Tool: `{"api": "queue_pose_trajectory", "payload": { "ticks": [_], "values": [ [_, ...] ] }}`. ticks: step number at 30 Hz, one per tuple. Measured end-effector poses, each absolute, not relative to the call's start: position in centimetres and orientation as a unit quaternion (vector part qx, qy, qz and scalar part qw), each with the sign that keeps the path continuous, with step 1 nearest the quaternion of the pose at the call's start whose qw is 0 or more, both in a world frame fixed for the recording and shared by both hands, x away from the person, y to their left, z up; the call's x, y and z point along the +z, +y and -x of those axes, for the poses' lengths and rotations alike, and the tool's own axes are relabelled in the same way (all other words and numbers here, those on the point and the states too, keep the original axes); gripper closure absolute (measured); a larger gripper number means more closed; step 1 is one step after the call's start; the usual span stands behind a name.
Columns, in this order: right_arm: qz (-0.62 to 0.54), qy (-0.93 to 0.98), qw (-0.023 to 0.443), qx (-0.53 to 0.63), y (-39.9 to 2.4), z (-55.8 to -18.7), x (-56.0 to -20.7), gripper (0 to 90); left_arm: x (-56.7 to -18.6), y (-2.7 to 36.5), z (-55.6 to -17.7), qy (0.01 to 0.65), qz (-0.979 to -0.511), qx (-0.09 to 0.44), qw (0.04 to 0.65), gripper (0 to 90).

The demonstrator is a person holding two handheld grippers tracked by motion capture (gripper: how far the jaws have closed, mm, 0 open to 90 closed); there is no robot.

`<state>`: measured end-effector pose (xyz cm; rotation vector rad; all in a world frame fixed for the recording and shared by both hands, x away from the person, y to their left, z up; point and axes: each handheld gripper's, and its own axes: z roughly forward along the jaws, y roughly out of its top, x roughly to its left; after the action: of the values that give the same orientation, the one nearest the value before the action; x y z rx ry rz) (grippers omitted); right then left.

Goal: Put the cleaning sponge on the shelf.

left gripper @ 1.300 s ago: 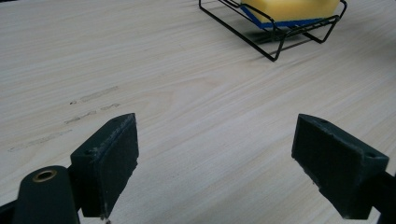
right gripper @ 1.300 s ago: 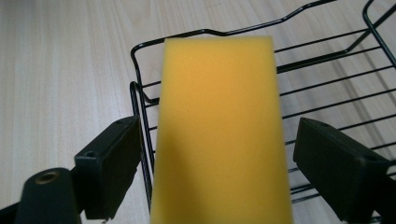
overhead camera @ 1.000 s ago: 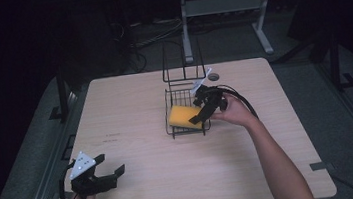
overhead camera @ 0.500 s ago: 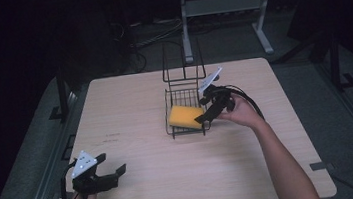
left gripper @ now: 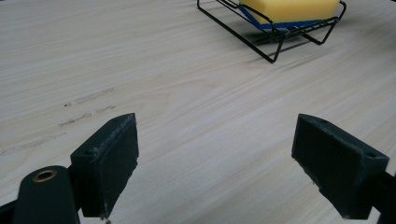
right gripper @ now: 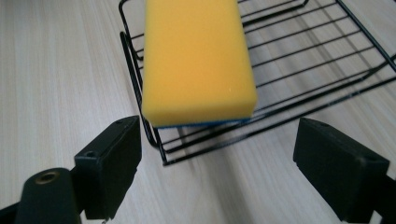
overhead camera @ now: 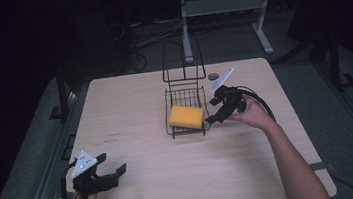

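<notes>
Just beyond the open right tongs (right gripper: pixel 217 172), the sponge (right gripper: pixel 196 60) lies in the rack (right gripper: pixel 322 60).

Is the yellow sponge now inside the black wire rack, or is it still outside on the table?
Inside. The yellow sponge lies flat on the black wire rack, at its front edge. The right gripper is open beside it, holding nothing.

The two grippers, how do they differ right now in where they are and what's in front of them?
The right gripper sits beside the wire rack, facing the yellow sponge in it; the left gripper is at the table's near left corner, far from the rack, with bare wood between its jaws. Both are open and hold nothing.
</notes>
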<state>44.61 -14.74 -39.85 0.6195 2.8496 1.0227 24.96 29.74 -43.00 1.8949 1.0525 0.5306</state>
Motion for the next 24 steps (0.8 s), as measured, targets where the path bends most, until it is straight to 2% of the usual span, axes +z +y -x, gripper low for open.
{"api": "queue_pose_trajectory", "payload": {
  "ticks": [24],
  "values": [
    [-0.232,0.918,0.039,0.319,-18.6,-43.0,-40.1,14.9,-42.9,29.4,-24.9,0.419,-0.764,0.216,0.44,14.0]
  ]
}}
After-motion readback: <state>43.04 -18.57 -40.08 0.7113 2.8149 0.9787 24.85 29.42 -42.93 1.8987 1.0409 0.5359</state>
